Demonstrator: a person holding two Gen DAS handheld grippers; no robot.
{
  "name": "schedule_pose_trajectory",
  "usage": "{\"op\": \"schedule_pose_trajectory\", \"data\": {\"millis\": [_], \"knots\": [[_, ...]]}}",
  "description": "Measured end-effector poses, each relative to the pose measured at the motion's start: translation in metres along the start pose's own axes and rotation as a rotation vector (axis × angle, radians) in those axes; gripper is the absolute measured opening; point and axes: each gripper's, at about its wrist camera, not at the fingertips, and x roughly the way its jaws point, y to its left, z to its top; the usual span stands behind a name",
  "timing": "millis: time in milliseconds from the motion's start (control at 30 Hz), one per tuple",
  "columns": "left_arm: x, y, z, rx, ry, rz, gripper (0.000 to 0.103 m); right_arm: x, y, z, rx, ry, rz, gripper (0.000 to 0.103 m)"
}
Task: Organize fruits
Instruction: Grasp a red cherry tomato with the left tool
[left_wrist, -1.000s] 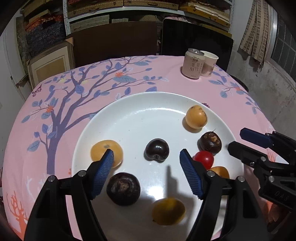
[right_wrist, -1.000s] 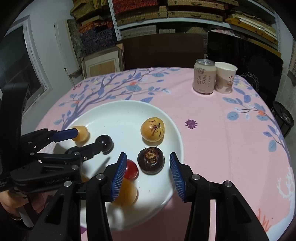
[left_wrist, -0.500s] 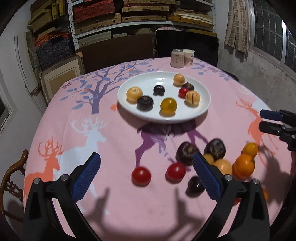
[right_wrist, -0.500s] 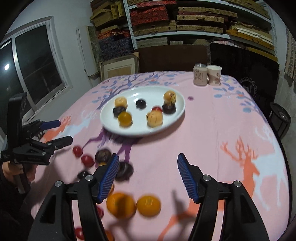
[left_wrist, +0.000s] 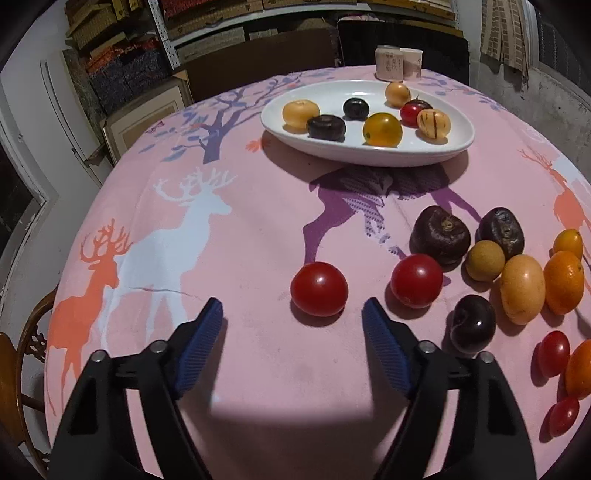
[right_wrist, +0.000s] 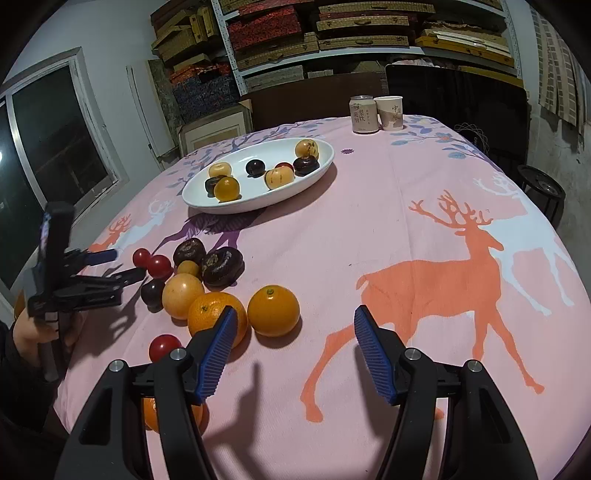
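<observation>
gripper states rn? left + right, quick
Left gripper: open, holding nothing, low over the cloth just short of a red tomato.
Right gripper: open, holding nothing, beside an orange.

Tablecloth (left_wrist: 258, 229): matt pink printed cloth. Plate (left_wrist: 458, 144): glossy white ceramic. Tomato (left_wrist: 318, 288) near plate: smooth, shiny skin. Gripper pads (left_wrist: 201, 343): ribbed blue.

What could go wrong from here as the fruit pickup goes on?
The left gripper, open, sits just short of a round tomato on the cloth; a finger nudge may roll it away. The right gripper has one finger by an orange in a tight cluster; closing could shove its neighbours. The plate is already crowded.
</observation>
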Motion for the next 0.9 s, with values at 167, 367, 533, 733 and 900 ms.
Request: {"op": "schedule_pose_trajectory", "data": {"millis": [167, 367, 533, 733, 900], "knots": [[0.006, -0.001, 0.008, -0.005, -0.019, -0.037, 0.058, 0.001, 0.003, -0.001, -0.014, -0.001, 0.002, 0.066], [-0.001, -0.001, 0.005, -0.028, -0.05, -0.138, 0.03, 0.004, 0.0, -0.001, -0.015, 0.012, -0.002, 0.066], [-0.02, 0.007, -0.001, -0.071, -0.139, -0.189, 0.03, 0.016, 0.004, 0.0, -0.046, 0.047, -0.029, 0.065], [-0.02, 0.009, -0.002, -0.086, -0.14, -0.208, 0.03, 0.036, 0.014, 0.007, -0.1, 0.096, -0.051, 0.059], [-0.017, 0.011, -0.003, -0.091, -0.131, -0.212, 0.03, 0.05, 0.018, 0.016, -0.088, 0.131, -0.027, 0.051]]}}
